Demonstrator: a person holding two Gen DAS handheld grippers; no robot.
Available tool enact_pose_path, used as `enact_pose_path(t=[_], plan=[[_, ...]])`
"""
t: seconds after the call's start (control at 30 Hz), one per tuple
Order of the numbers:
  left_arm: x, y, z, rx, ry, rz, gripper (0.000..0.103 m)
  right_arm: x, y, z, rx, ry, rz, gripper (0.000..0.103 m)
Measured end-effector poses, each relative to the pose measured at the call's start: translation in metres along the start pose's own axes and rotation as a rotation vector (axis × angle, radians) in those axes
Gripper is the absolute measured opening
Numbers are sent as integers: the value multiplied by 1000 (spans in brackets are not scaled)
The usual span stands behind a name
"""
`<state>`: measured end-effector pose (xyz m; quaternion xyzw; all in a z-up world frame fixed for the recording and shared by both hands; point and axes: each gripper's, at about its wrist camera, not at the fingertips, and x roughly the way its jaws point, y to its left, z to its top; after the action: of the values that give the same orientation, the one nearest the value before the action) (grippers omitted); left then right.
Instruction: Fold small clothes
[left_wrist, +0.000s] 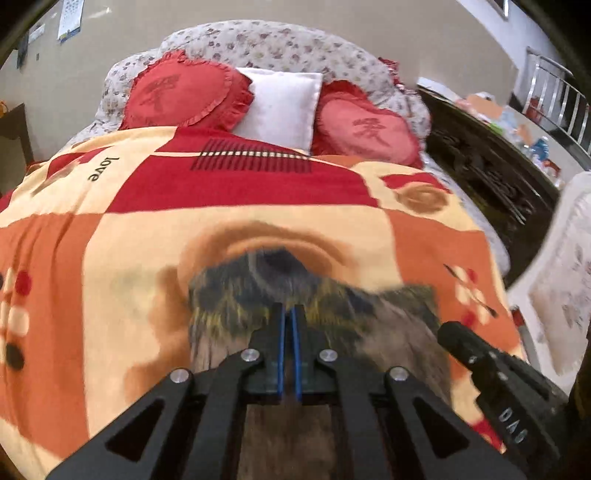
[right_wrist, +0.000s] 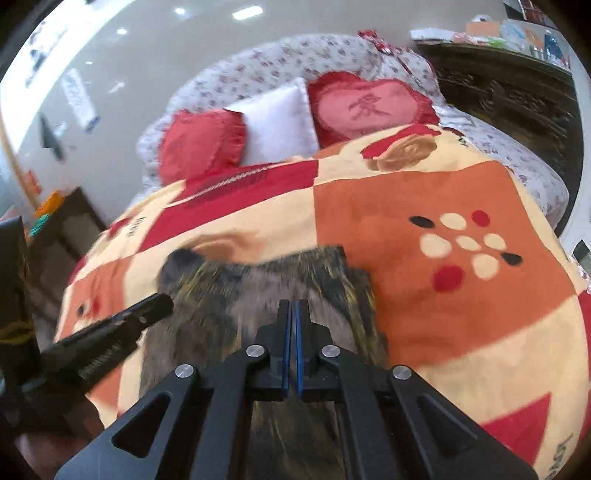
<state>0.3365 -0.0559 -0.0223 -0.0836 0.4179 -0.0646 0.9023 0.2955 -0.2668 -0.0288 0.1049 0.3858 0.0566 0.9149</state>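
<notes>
Both my fingers, left gripper (left_wrist: 290, 310) and right gripper (right_wrist: 293, 304), are pinched shut over the dark garment (left_wrist: 314, 295) (whether cloth is caught, I cannot tell); I'd carry its edge evenly toward twelve o'clock.

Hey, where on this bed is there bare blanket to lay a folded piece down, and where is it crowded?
Free: the orange patch of the blanket with the dots, right of the dark garment, and the red and cream stretch between the garment and the pillows. Crowded: the head of the bed, with two red heart cushions and a white pillow, and the garment with both tools over it.
</notes>
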Motion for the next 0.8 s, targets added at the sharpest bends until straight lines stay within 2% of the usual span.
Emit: enact_pose_path(t=[0.1,0.17,0.23,0.33,0.47,0.57,0.6,0.63,0.7,0.8], plan=[[30,4,-6,-4,-4,6,5,40,0,5,-31,23,-34,2],[38,6,-20,-2,-57,-18,5,61,-8,-9,-81,26,-48,2],[41,12,-26,-22,-89,-41,5,69,-25,-13,-25,37,-30,2],[48,15,-26,-36,-84,-44,7,80,-45,-12,53,79,40,2],[47,6,-25,-5,-84,-3,7,81,-41,-10,27,81,19,2],[32,3,-16,20,-50,1,7,72,-51,-3,75,89,69,2],[21,5,-14,13,-46,-16,12,59,-52,-1,76,75,62,2],[6,7,-16,8,-49,-36,24,38,-50,0,59,43,68,3],[-22,3,-28,41,-80,-48,32,7,-42,-4,-1,1,122,3],[-49,-10,-62,96,-56,-59,31,-24,-21,-23,-101,-8,123,5]])
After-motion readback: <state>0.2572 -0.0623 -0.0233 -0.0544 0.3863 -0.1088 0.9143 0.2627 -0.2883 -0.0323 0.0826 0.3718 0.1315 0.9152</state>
